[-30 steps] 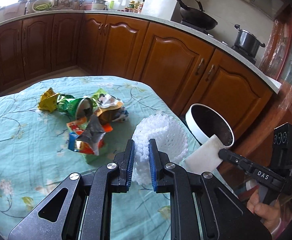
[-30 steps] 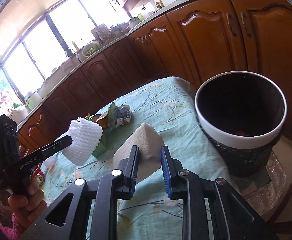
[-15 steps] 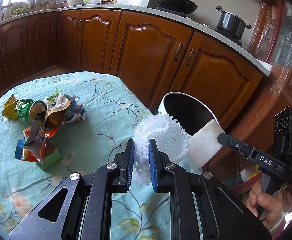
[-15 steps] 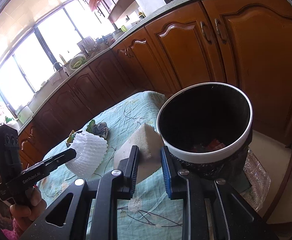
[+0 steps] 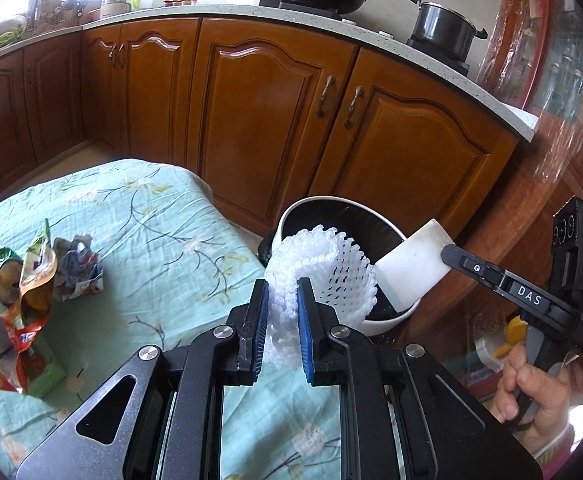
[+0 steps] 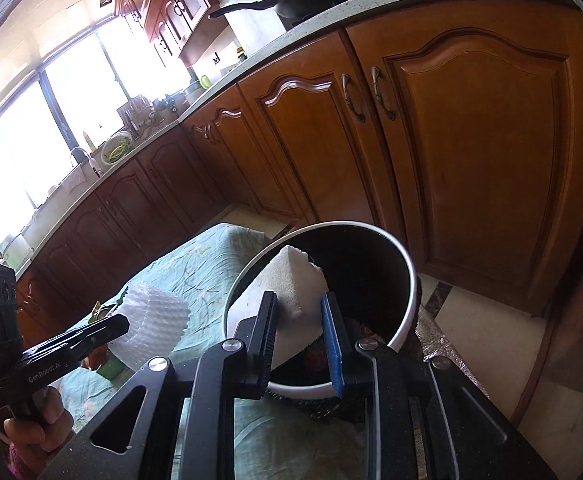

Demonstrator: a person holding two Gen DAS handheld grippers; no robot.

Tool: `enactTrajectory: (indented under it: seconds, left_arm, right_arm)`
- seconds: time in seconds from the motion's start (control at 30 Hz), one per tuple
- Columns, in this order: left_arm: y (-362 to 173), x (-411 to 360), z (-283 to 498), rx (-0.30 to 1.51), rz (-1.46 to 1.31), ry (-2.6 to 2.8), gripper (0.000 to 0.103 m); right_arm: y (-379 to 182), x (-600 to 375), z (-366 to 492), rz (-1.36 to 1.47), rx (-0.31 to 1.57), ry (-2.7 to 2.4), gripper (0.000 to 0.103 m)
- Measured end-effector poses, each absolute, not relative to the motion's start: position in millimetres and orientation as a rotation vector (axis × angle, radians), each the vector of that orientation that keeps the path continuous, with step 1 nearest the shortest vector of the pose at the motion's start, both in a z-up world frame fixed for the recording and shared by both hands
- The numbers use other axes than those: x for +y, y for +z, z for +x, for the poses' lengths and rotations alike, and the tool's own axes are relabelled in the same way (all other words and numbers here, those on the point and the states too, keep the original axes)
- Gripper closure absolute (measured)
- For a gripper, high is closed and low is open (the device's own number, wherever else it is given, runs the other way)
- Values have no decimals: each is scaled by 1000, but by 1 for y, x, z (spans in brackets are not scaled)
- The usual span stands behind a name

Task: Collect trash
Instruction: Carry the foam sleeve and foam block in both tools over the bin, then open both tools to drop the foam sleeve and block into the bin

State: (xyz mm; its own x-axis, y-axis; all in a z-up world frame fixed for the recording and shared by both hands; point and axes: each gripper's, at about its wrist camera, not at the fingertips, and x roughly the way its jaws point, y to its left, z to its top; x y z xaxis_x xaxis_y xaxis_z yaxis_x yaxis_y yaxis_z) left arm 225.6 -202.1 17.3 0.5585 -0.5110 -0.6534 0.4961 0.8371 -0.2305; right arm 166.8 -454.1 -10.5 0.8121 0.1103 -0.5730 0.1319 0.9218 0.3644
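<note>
Trash bin (image 6: 405, 280) at 12 o'clock: my right tongs (image 6: 301, 332) clamp the foam block (image 6: 291, 292), left tongs (image 5: 282, 312) pinch the foam net (image 5: 331, 264); I'd release both only once they are squarely above the rim.

Layout: table edge and bin

The round white-rimmed trash bin (image 6: 405, 280) stands beside the cloth-covered table (image 5: 163, 240); crumpled snack wrappers (image 5: 23, 280) lie on its left.

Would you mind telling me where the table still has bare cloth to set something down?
Bare tablecloth runs from the wrapper pile to the edge by the trash bin, and back to the far rounded corner. The left side is crowded with wrappers. The bin mouth is busy: left gripper holds foam net, right gripper holds foam block.
</note>
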Motion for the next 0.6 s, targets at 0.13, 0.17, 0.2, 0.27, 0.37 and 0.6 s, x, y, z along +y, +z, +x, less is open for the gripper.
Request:
enactTrajectory:
  seconds: [0.13, 0.17, 0.2, 0.27, 0.37, 0.6]
  left_arm:
    - [16, -228, 238, 784, 10, -603, 90]
    - [15, -233, 240, 786, 18, -602, 90]
    - [14, -238, 242, 787, 28, -599, 90]
    - [12, -249, 247, 787, 48, -594, 90]
    - [7, -264, 255, 804, 71, -598, 90]
    - [-8, -291, 272, 873, 113, -612, 90]
  right_arm:
    - [-16, -460, 176, 383, 643, -45, 80]
    - [-18, -462, 178, 379, 648, -50, 80]
    - [-19, -464, 182, 376, 653, -54, 80]
    - [-21, -466, 185, 364, 660, -64, 80]
    - [-23, -468, 189, 348, 668, -79, 80]
    - [-29, -471, 199, 314, 704, -97, 79]
